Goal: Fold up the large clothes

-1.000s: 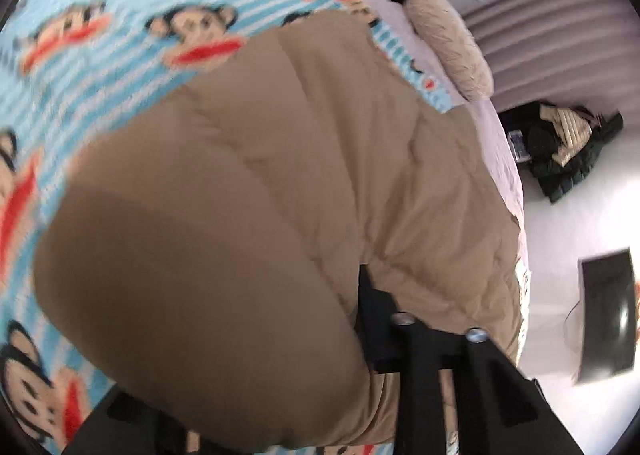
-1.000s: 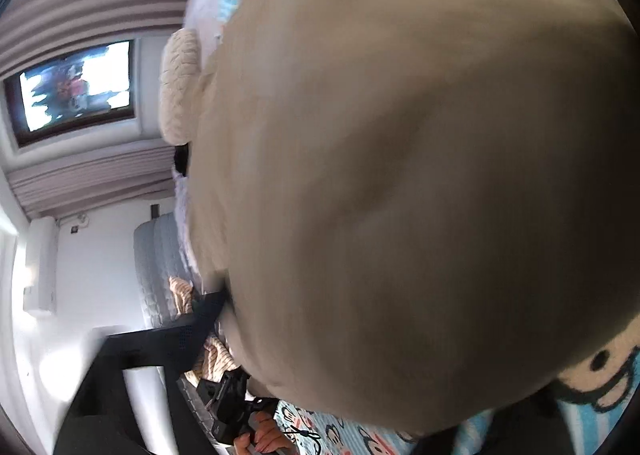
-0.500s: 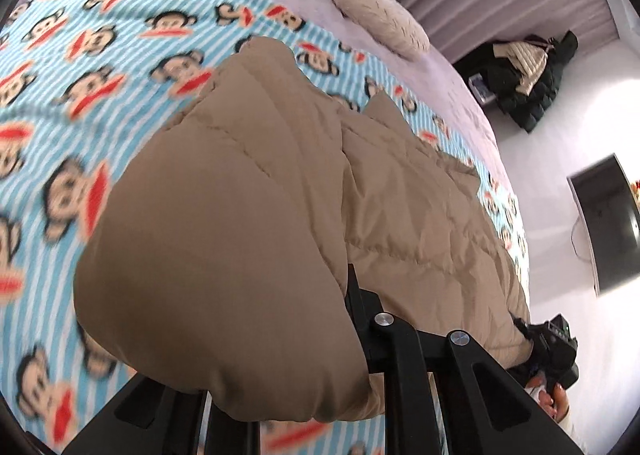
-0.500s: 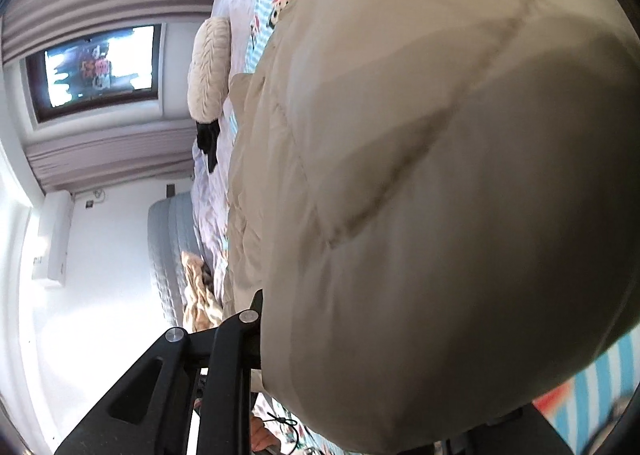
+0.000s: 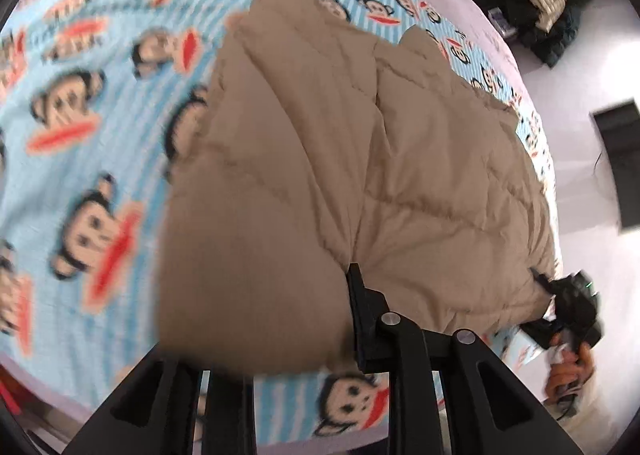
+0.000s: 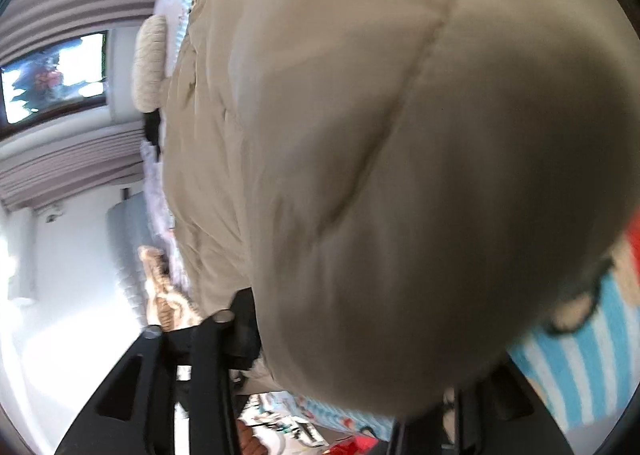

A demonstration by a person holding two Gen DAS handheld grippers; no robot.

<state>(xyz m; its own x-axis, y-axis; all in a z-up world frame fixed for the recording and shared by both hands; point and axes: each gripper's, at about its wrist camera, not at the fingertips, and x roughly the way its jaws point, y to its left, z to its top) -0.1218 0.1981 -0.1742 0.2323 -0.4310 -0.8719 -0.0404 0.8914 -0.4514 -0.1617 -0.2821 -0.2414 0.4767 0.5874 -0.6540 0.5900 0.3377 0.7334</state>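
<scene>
Two grippers, one quilted tan coat point(image 5: 360, 143). The coat lies spread on a bed under a blue striped monkey-print blanket point(image 5: 92, 103), running from centre frame toward 1 o'clock in the left wrist view. Its near edge is bunched and lifted at 6 o'clock, wedged between the fingers of the left gripper point(image 5: 280, 319); jaws are opening, yet the pads still press the fabric. The right gripper point(image 5: 568, 307) shows at 4 o'clock of that view, at the coat's other near corner, a hand point(image 5: 568, 371) behind it. In the right wrist view a thick fold of coat point(image 6: 400, 175) fills the frame and sits between the right gripper point(image 6: 344, 351) fingers; jaws opening, fabric still clamped. Knitted cushion point(image 6: 150, 63) at 10 o'clock, beside the coat's far end. Window point(image 6: 52, 75) at 9 o'clock.
</scene>
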